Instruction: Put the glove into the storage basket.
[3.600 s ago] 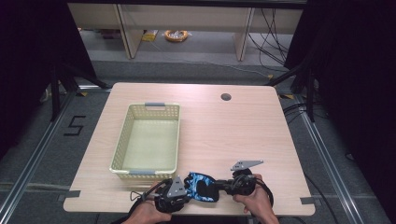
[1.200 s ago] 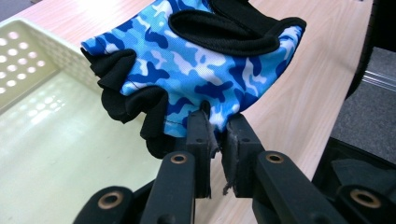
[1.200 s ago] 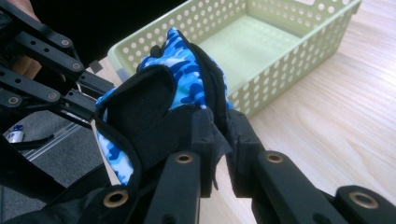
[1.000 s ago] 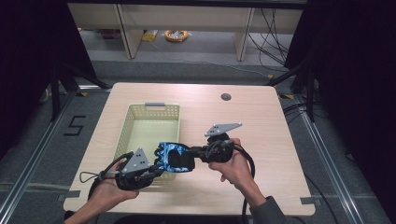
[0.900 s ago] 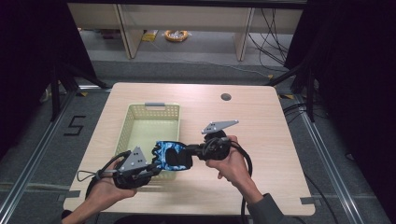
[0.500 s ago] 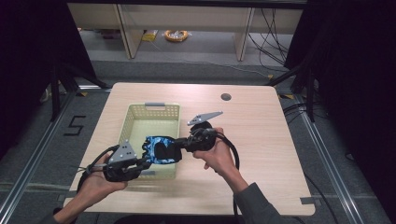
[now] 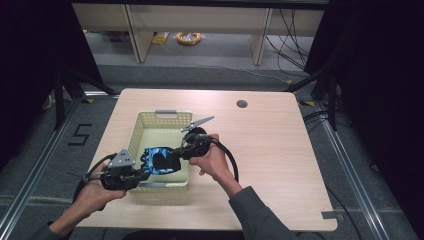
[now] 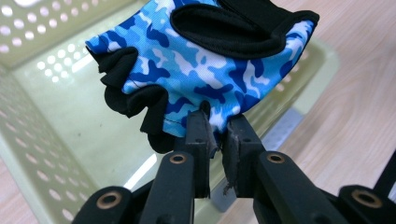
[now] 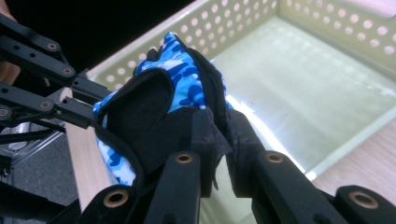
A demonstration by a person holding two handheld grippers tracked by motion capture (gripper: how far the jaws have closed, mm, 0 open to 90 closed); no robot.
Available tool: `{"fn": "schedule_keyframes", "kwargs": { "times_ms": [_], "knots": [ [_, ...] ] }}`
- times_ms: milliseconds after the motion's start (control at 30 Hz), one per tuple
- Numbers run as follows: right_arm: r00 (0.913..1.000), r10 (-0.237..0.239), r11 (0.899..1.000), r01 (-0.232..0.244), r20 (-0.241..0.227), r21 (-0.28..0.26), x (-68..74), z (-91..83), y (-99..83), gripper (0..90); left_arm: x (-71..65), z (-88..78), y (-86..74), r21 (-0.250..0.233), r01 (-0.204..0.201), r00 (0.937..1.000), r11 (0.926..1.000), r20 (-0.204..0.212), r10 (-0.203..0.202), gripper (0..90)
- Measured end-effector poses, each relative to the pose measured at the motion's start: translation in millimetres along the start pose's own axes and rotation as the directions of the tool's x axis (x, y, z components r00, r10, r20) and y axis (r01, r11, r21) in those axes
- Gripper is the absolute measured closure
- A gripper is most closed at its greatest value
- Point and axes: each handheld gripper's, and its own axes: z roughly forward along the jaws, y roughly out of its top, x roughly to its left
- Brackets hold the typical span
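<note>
Both claws pinching one blue camo glove (image 7: 161, 160), held in the air over the near end of the basket (image 7: 150, 130).

Left claw (image 8: 217, 135): jaws nearly together, clamped on the glove's camo edge beside the short black finger stubs; in the high view it sits at the basket's near-left corner (image 7: 142, 173), left hand (image 7: 97, 192) behind it. Right claw (image 9: 219, 126): jaws narrow, gripping the glove's black palm-side fabric; high view puts it at the basket's right wall (image 7: 184, 150), right hand (image 7: 212, 162) over the bench (image 7: 280, 165). Glove stretched between the two, clear of the basket floor as far as the gripper views show. Basket is pale yellow-green, perforated walls, standing on the left half of the bench.
</note>
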Motion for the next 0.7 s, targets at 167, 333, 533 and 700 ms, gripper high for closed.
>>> {"fn": "schedule_keyframes", "kwargs": {
  "times_ms": [167,333,533,700],
  "knots": [
    [0.9997,0.026,0.999,-0.026,0.006,0.033,-4.2,16.5,0.6,83.5,7.1,5.1,-4.3,0.015,0.04,0.9991,0.9991,0.016,-0.04,80.3],
    [0.9992,0.039,0.998,-0.039,0.011,0.056,-7.2,28.4,0.0,83.4,13.7,8.0,-6.7,0.045,0.048,0.998,0.9979,0.038,-0.05,79.9],
    [0.9986,0.043,0.996,-0.045,0.03,0.075,-7.8,37.9,-0.5,83.4,18.6,11.9,-6.8,0.075,0.074,0.9958,0.9944,0.049,-0.078,79.3],
    [0.9971,0.062,0.991,-0.066,0.045,0.113,-6.8,44.2,-2.1,83.4,22.2,13.4,-5.5,0.088,0.069,0.9962,0.9937,0.046,-0.073,77.1]
  ]
}}
